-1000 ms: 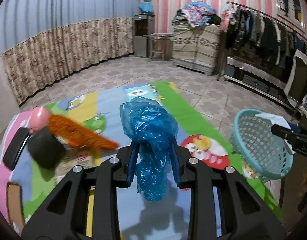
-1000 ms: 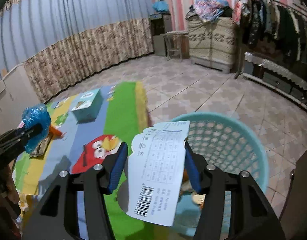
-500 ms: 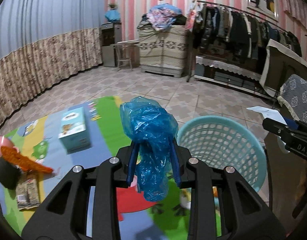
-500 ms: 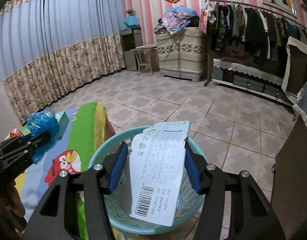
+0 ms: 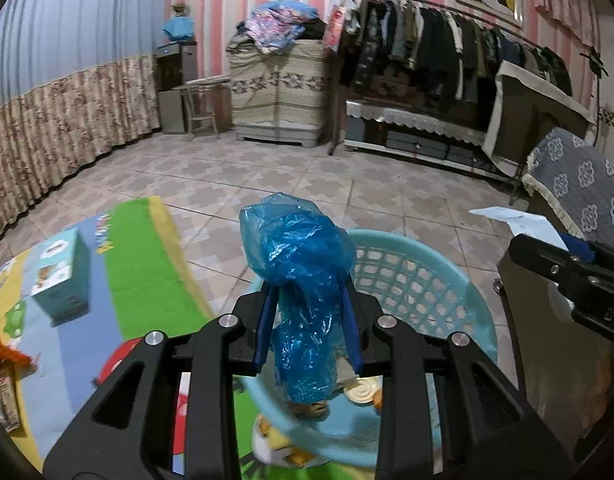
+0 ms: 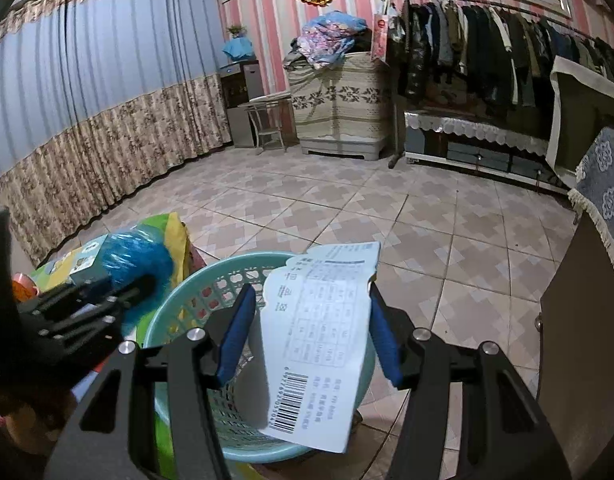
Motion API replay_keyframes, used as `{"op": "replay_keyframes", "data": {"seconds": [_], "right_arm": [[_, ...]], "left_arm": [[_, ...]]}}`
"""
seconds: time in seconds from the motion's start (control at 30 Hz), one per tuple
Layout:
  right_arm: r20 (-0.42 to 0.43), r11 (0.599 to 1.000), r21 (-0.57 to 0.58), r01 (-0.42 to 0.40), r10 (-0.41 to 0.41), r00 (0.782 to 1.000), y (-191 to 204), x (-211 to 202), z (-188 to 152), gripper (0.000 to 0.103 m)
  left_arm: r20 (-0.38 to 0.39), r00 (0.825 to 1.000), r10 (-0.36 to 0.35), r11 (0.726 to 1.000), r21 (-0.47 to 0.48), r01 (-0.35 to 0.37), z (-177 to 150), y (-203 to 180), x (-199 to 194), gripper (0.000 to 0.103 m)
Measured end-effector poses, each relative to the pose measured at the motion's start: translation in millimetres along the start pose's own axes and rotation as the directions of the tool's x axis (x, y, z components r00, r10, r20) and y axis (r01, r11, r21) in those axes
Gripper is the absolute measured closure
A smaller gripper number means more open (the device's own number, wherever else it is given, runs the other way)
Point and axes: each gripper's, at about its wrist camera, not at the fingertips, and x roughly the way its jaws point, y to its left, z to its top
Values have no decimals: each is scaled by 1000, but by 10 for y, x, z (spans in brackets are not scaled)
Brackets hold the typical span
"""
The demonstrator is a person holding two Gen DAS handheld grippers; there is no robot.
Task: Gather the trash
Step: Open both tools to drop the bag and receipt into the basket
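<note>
Two pieces of trash are in your grip at once, one per tool, and both are carried over the same target so they can be let go together. Your left tool [image 5: 309, 328] is closed down narrow on a crumpled blue plastic bag [image 5: 303, 276]; the blue pads pinch its waist, so the puffed top stands above the fingers and the tail hangs free below, ready to fall once you let go. Your right tool [image 6: 309, 332] stands about half open, because the white paper label [image 6: 319, 344] it holds is wide and stiff; the pads press on its two edges, and its barcode end droops down toward the opening beneath. Directly under and just beyond both tools sits the light blue basket [image 5: 439, 272], with a few scraps already lying in its bottom, so each item is held above the rim rather than beside it. From the left view the bag's tail lies over the near side of the basket, which looks like a fair spot for a drop. To the left of your left tool, the play mat [image 5: 143, 264] carries a small teal box [image 5: 61, 272] and more litter at the edge, seemingly waiting to be collected. Farther off, tiled floor [image 6: 347, 208] runs to a clothes rack [image 5: 447, 52].
</note>
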Motion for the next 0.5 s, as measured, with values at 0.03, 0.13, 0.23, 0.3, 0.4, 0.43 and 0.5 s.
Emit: {"op": "replay_keyframes", "data": {"seconds": [0.03, 0.13, 0.23, 0.3, 0.4, 0.43, 0.5], "right_arm": [[-1, 1000, 6, 1, -1, 1000, -21, 8, 3, 48], [-4, 1000, 18, -5, 5, 1000, -68, 28, 2, 48], [-10, 1000, 20, -9, 9, 1000, -50, 45, -16, 48], [-19, 1000, 15, -16, 16, 1000, -28, 71, -24, 48], [-28, 1000, -6, -22, 22, 999, 35, 99, -36, 48], [-30, 1000, -10, -25, 25, 999, 63, 100, -43, 48], [-42, 999, -21, -35, 34, 999, 115, 129, -51, 48]], "left_arm": [[-8, 1000, -8, 1000, 10, 8, 3, -47, 63, 74], [-27, 1000, -12, 999, 32, 13, 18, -145, 237, 70], [-40, 999, 8, 999, 37, -7, 65, -171, 365, 56], [-32, 999, 24, 999, 35, -23, 103, -143, 386, 49], [-18, 998, 54, 998, 22, -54, 133, -71, 351, 38], [-15, 998, 61, 998, 19, -61, 139, -49, 332, 35], [2, 996, 91, 996, 15, -91, 139, 31, 258, 29]]}}
